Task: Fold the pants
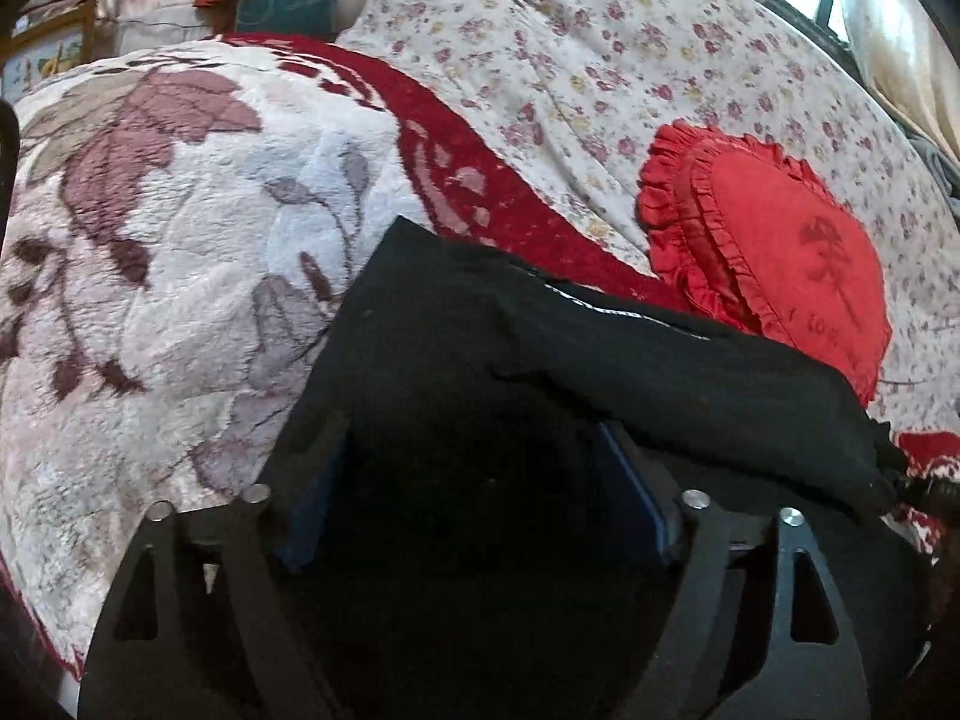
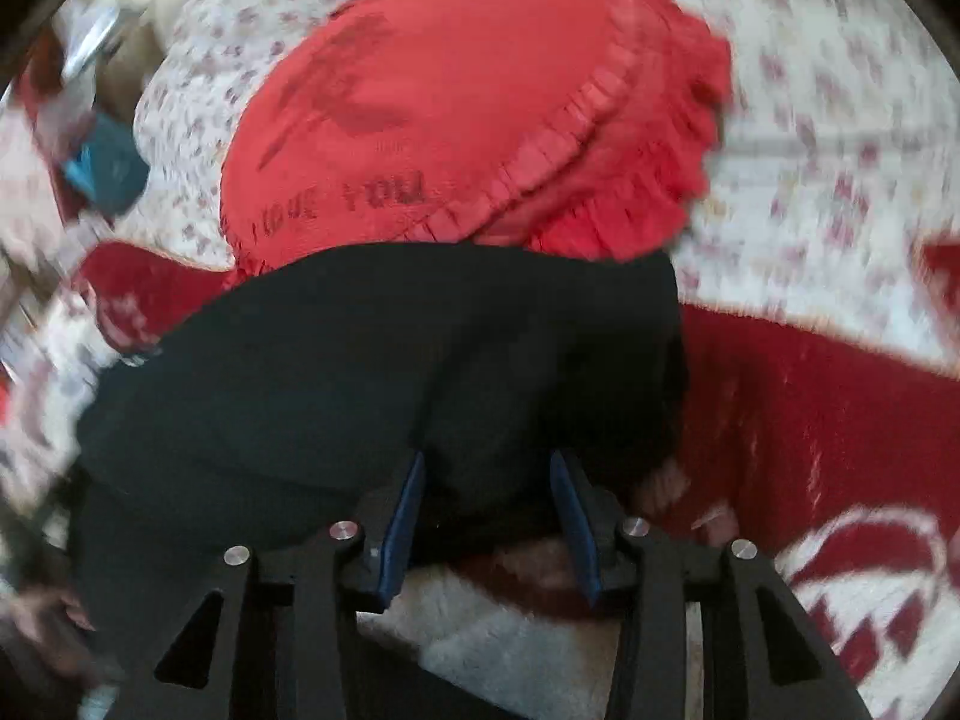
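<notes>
Left wrist view — black pants are seen folded into a thick dark bundle, laid on a fleece blanket patterned with leaves and edged in red. A white printed strip is visible on the upper fold, too blurred to be read. The left gripper is set over the near edge of the bundle; its blue-padded fingers are spread wide, with cloth lying between them, and no pressing of the pads on the fabric is shown. A red heart-shaped pillow with a ruffled border is placed just beyond the pants, touching their far edge, on a sheet with small flowers.

Right wrist view — heavily blurred. The same pants are shown in front of the pillow, on which "LOVE YOU" is lettered. The right gripper is held at the near hem at a middling width; black fabric is bunched between the blue fingers, but whether it is pinched cannot be told. The blanket is spread beneath.
</notes>
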`<state>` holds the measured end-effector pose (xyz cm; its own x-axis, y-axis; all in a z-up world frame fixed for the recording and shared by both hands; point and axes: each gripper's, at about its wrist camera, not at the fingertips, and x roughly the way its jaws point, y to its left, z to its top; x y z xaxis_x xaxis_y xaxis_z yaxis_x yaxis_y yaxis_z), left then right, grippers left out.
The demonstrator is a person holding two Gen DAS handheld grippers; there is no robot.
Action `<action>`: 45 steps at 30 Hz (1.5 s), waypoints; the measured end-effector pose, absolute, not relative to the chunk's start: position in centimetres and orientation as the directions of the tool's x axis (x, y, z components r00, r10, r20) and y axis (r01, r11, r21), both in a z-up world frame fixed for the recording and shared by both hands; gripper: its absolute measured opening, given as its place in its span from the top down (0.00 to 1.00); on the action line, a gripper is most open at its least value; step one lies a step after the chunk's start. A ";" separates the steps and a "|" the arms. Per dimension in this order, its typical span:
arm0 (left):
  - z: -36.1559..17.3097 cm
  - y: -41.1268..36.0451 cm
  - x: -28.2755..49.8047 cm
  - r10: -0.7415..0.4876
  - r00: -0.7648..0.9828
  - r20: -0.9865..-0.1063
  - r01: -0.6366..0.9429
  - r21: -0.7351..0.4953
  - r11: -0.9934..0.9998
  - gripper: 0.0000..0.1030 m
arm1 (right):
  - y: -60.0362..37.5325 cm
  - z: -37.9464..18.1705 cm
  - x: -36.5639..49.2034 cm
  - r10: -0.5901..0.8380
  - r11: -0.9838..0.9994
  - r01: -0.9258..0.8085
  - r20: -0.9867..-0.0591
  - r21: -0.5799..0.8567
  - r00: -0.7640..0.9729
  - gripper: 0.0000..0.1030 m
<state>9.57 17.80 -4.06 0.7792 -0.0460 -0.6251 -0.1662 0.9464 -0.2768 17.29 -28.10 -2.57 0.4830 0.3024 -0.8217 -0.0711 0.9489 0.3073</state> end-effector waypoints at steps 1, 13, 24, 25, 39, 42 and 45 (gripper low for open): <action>-4.1 17.8 9.7 -0.051 0.780 -0.623 -0.161 -0.278 0.947 0.19 | -28.7 -2.4 17.4 0.330 0.939 -0.071 -0.823 0.337 0.463 0.60; -4.4 18.3 9.9 -0.088 0.800 -0.593 -0.143 -0.330 0.933 0.19 | -38.4 0.5 24.6 0.413 0.871 0.046 -0.781 0.488 0.469 0.63; -4.5 18.4 9.8 -0.091 0.802 -0.591 -0.141 -0.335 0.931 0.19 | -37.2 -2.6 26.6 0.476 0.871 -0.106 -0.770 0.480 0.425 0.63; -4.5 18.4 9.8 -0.091 0.802 -0.590 -0.141 -0.336 0.931 0.19 | -36.9 -2.8 26.5 0.489 0.866 -0.120 -0.770 0.486 0.410 0.64; -4.6 17.9 10.2 -0.060 0.780 -0.623 -0.154 -0.283 0.947 0.19 | -32.0 5.8 19.8 0.252 0.968 -0.163 -0.749 0.192 0.613 0.96; -4.1 16.9 11.3 -0.007 0.724 -0.690 -0.161 -0.179 0.971 0.19 | -29.6 6.9 16.8 0.226 0.974 -0.134 -0.736 0.183 0.638 0.96; -2.5 17.2 11.4 -0.041 0.687 -0.725 -0.136 -0.184 0.974 0.19 | -27.6 6.7 13.5 0.180 0.983 -0.089 -0.728 0.162 0.661 0.96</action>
